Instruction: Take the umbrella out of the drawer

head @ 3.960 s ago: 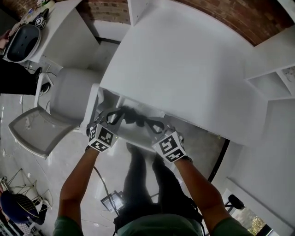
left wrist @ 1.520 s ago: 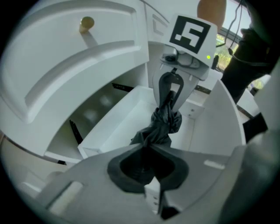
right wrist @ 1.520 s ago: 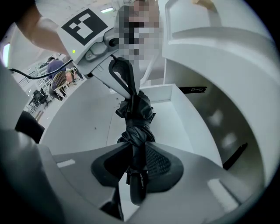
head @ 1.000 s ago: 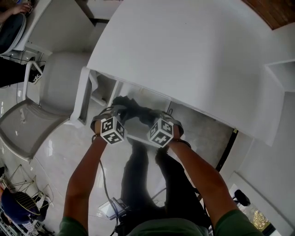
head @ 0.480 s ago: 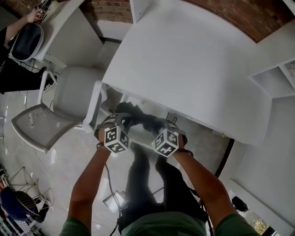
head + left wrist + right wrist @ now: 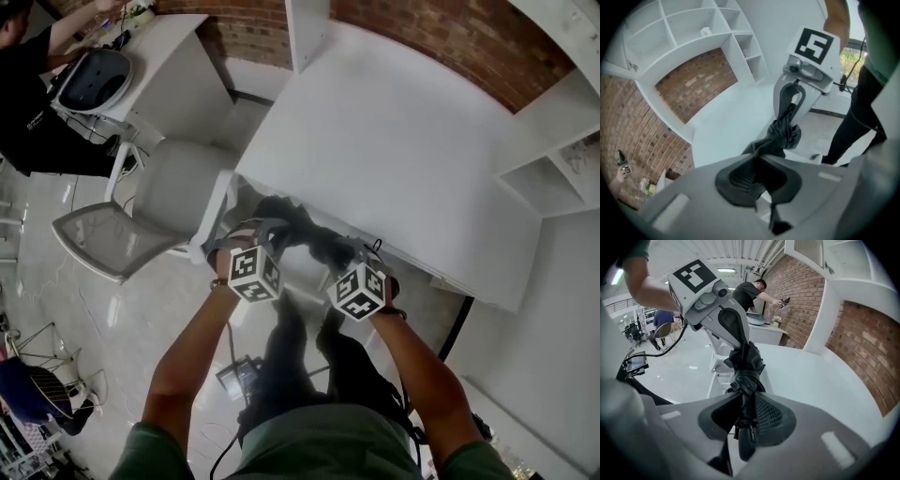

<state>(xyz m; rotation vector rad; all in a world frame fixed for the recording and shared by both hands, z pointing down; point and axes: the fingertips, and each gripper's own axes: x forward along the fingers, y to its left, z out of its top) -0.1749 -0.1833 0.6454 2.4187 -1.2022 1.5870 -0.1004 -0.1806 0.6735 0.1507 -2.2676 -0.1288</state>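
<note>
The folded black umbrella point(image 6: 302, 238) is pinched at one end by the left gripper point(image 6: 757, 182) and at the other by the right gripper point(image 6: 745, 420). It is held over the open drawer point(image 6: 216, 212) beside the white desk point(image 6: 394, 141).

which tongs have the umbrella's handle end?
The right tongs: the umbrella's rounded handle shows between its jaws. The left tongs pinch only folded black fabric.

This looks like an office: a white desk point(image 6: 403, 141), grey mesh chair point(image 6: 101, 239), open shelves point(image 6: 553, 173) and brick wall point(image 6: 441, 42). A person point(image 6: 37, 122) is at a second desk point(image 6: 183, 56).
</note>
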